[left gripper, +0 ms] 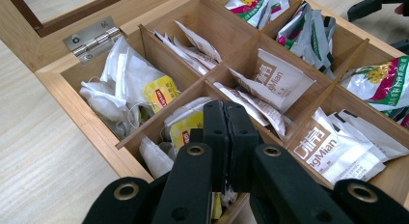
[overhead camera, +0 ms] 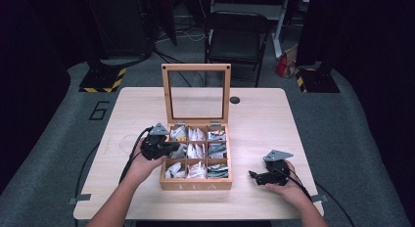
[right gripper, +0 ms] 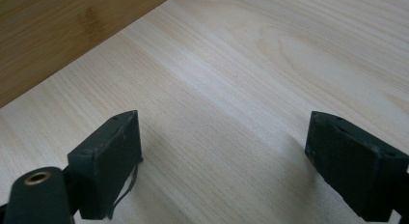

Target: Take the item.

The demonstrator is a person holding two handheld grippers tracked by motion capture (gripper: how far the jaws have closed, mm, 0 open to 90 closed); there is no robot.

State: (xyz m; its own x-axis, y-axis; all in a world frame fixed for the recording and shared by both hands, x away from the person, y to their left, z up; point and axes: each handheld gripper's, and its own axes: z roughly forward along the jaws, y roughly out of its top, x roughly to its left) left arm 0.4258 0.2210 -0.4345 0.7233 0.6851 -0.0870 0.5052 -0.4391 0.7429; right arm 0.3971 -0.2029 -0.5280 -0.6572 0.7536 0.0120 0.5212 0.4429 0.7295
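An open wooden tea box (overhead camera: 195, 185) stands mid-table with its glass lid (overhead camera: 195, 68) upright. Its compartments hold yellow-tagged tea bags (left gripper: 159, 91), white sachets (left gripper: 279, 79) and green-and-red packets (left gripper: 381, 81). My left gripper (overhead camera: 173, 147) reaches into the box's left side. In the left gripper view its jaws (left gripper: 225, 105) are pressed together over the middle-left compartment; white and yellow paper shows beneath them, and I cannot tell whether any is pinched. My right gripper (overhead camera: 252, 177) rests open on the table right of the box, with only bare wood between its jaws (right gripper: 224, 125).
The light wooden table (overhead camera: 274, 124) has free surface on both sides of the box and a small black round hole (overhead camera: 235, 100) behind it. A black chair (overhead camera: 237, 36) stands beyond the far edge. The box's side wall (right gripper: 58, 35) is close to the right gripper.
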